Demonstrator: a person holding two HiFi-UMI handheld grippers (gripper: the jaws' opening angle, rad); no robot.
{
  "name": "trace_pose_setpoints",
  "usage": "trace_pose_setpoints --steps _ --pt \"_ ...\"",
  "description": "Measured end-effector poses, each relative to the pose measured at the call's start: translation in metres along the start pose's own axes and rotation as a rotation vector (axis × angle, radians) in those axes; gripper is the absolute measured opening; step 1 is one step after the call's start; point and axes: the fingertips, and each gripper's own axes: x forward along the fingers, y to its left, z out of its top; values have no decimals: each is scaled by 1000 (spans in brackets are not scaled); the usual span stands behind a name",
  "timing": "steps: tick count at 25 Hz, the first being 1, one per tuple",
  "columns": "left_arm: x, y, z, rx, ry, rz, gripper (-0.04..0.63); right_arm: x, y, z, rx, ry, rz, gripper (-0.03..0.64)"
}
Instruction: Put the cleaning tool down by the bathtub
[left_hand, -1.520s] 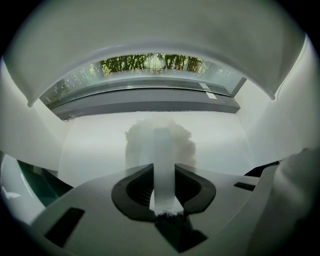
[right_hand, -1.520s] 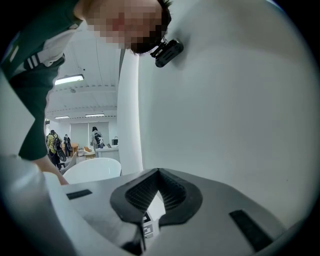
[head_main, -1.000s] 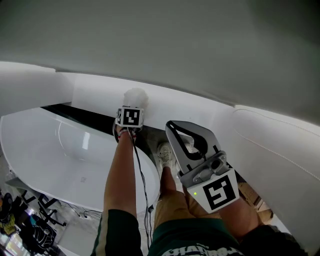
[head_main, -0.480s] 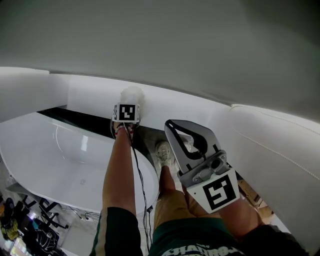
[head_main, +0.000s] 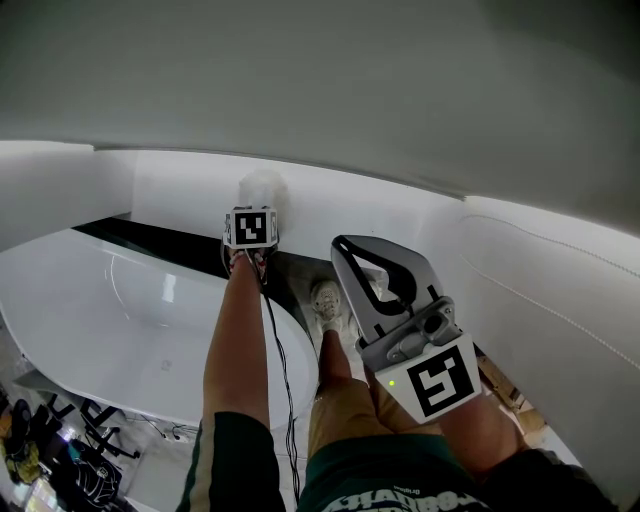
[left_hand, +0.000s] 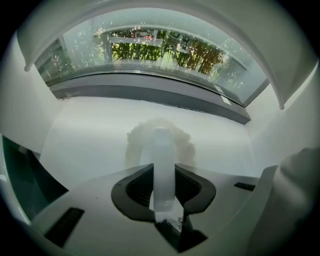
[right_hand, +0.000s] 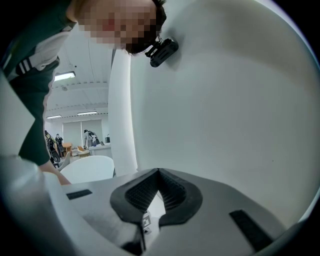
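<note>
The cleaning tool is a fluffy white duster head on a pale translucent handle. My left gripper is shut on that handle, arm stretched out, with the duster head against the low white wall beyond the bathtub. The white bathtub curves along the left, below the arm. My right gripper hangs close to my body, jaws shut with nothing between them.
A dark floor strip runs between the bathtub and the wall. My shoe stands by the tub's end. A curved white panel closes the right side. A cable trails from the left gripper. A window sits above the wall.
My left gripper with the duster has edged slightly left and farther toward the wall. The right gripper has stayed put.
</note>
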Motion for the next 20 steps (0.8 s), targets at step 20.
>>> trace_pose_setpoints --steps 20 --pt "-1 0 -1 38 -64 -1 95 1 1 -5 9 17 3 15"
